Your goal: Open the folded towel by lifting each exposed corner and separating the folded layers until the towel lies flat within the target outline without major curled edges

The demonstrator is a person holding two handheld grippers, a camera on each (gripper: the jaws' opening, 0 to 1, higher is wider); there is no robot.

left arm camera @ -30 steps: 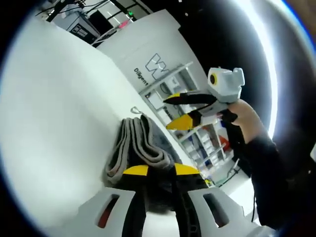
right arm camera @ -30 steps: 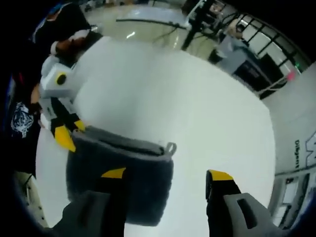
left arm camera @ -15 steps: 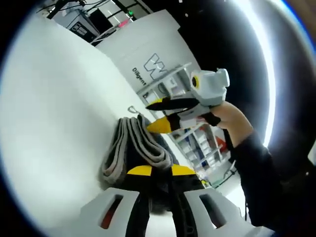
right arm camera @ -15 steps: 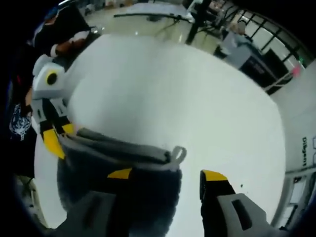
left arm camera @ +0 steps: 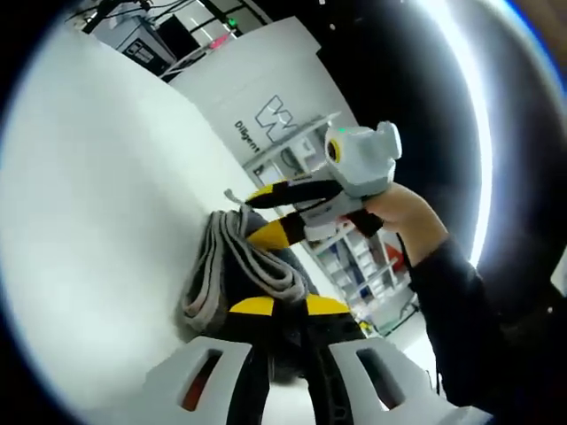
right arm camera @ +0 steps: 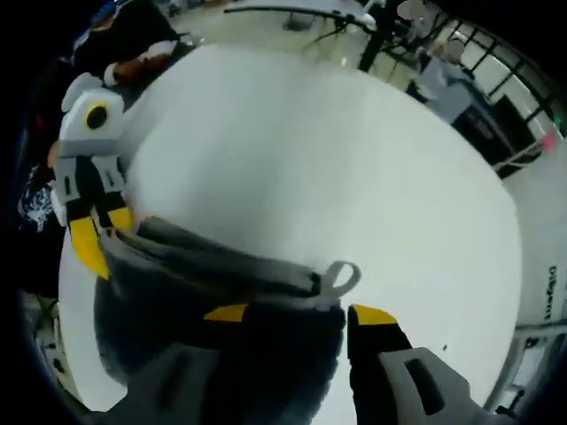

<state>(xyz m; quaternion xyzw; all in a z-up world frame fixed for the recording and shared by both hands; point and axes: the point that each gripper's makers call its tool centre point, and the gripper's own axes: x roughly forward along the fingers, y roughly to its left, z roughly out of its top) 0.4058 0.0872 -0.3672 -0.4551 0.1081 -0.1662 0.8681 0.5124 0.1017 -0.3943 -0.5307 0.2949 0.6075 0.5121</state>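
A folded grey towel [left arm camera: 232, 266] lies on the white table [left arm camera: 106, 177], its stacked layers showing edge-on. My left gripper [left arm camera: 292, 307] is shut on the towel's near end, with dark cloth between its yellow tips. The right gripper [left arm camera: 270, 214], held by a hand [left arm camera: 403, 208], hovers open just over the towel's far corner. In the right gripper view the towel [right arm camera: 195, 297] has a small hanging loop [right arm camera: 341, 276] at its corner. My right gripper [right arm camera: 299, 313] stands open, its jaws on either side of that corner. The left gripper [right arm camera: 91, 243] holds the towel's far left edge.
A white panel with a logo [left arm camera: 266, 88] and shelving [left arm camera: 354, 257] stand beyond the table's edge. Dark stands and equipment [right arm camera: 372, 27] lie past the far side of the table [right arm camera: 310, 150]. The person's dark clothing [right arm camera: 35, 212] is at the left.
The right gripper has come down and closer to the towel's loop corner, and its jaws have narrowed a little. The left gripper keeps its hold in the same place.
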